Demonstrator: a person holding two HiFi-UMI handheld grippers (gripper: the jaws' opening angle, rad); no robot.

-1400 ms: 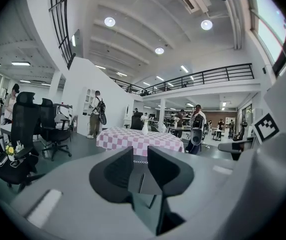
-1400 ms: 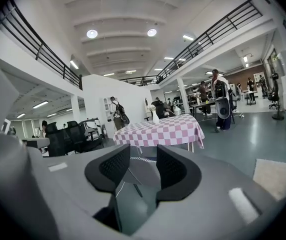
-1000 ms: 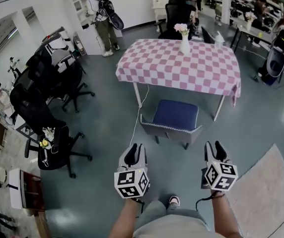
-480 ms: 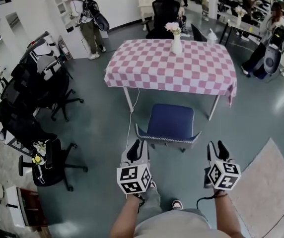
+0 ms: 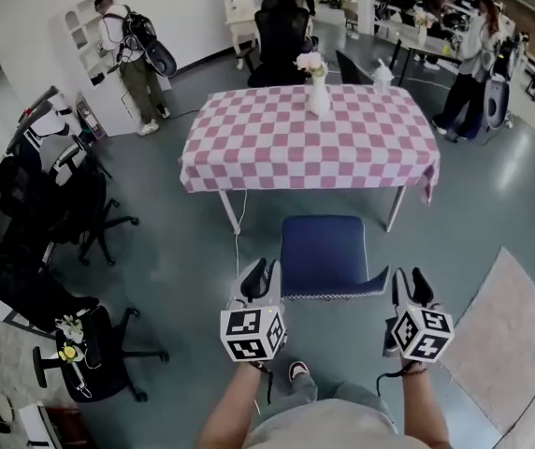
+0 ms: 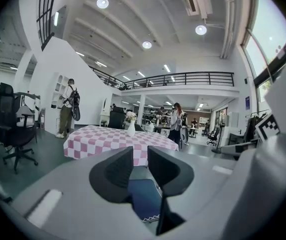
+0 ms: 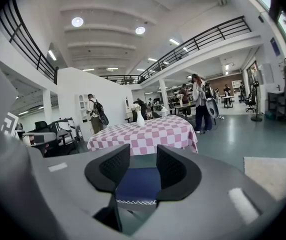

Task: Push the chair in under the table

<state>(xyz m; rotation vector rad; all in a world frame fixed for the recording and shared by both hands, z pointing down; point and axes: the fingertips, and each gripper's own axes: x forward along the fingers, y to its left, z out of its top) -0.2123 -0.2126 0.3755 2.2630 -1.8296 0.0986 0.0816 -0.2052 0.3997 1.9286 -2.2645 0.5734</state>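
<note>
Between the near legs of the table (image 5: 277, 148): chair (image 5: 322, 253), blue seat, on the grey floor (image 5: 183, 241); backrest toward the person, seat almost wholly out from under the cloth's hem.
Left gripper (image 5: 256, 277): jaws apart, nothing pressed between them; just beside the backrest's left corner, contact cannot be told.
Right gripper (image 5: 412, 283): jaws wide apart and empty; near the backrest's right corner, the blue seat showing beyond the gap.
Table: covered by a pink-and-white checked cloth that hangs over its sides.
Vase (image 5: 319, 96): white, upright at the table's far middle; holds pale flowers (image 5: 311, 62).
Office chair (image 5: 99, 363): black, at lower left; a small bunch (image 5: 69, 328) lies on its seat.
Rug (image 5: 501, 344): pale, on the floor at right.
Writing: only black-and-white square patterns on each marker cube (image 5: 252, 333); other print too small to read.
</note>
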